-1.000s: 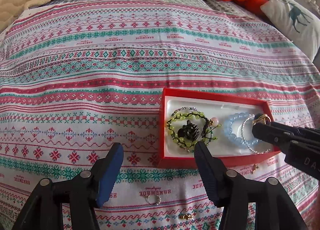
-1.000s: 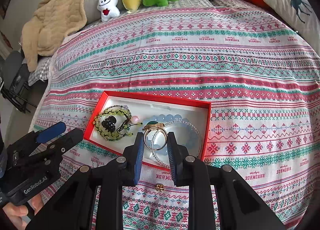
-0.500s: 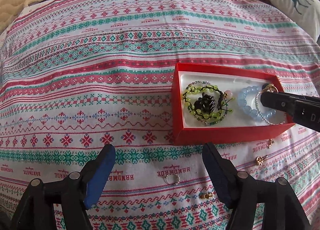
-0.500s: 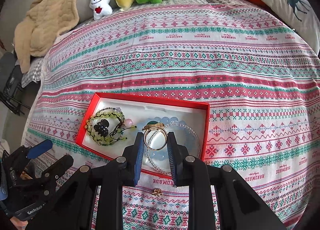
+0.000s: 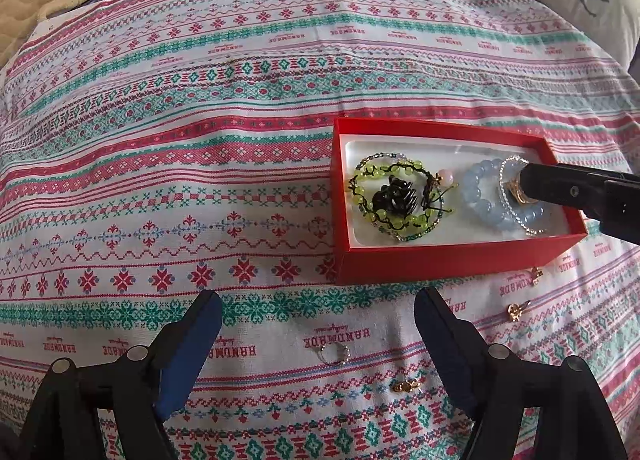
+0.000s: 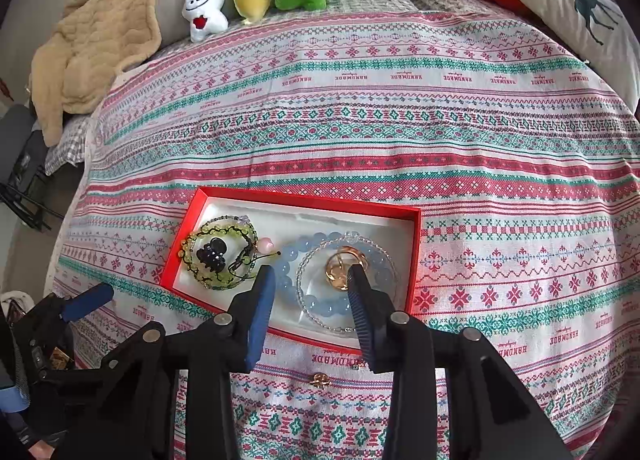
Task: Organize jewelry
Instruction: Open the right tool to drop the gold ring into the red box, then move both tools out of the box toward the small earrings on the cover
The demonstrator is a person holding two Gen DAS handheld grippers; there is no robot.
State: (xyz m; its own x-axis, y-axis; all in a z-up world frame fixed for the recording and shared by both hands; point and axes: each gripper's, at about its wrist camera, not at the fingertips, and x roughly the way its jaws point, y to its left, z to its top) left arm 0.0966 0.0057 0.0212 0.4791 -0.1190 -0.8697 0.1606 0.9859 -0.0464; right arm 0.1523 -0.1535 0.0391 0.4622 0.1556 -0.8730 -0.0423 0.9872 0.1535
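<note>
Gold ring dropped in the red box

Your right gripper (image 6: pixel 312 280) gapes wide; the gold ring (image 6: pixel 344 265) lies inside the blue bracelet (image 6: pixel 304 280), near the red box (image 6: pixel 304 198) right edge. Lift straight up, avoiding beads.

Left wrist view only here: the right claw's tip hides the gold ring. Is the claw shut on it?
Observer: No. The right claw is open, and the gold ring lies in the red box.
Operator: Where in the box?
Observer: Inside the loop of the clear bead bracelet, which lies over the blue bead bracelet.
Operator: Is it clear of the claw?
Observer: Barely. It sits right beside the tip of one finger; I cannot tell whether they touch.
</note>
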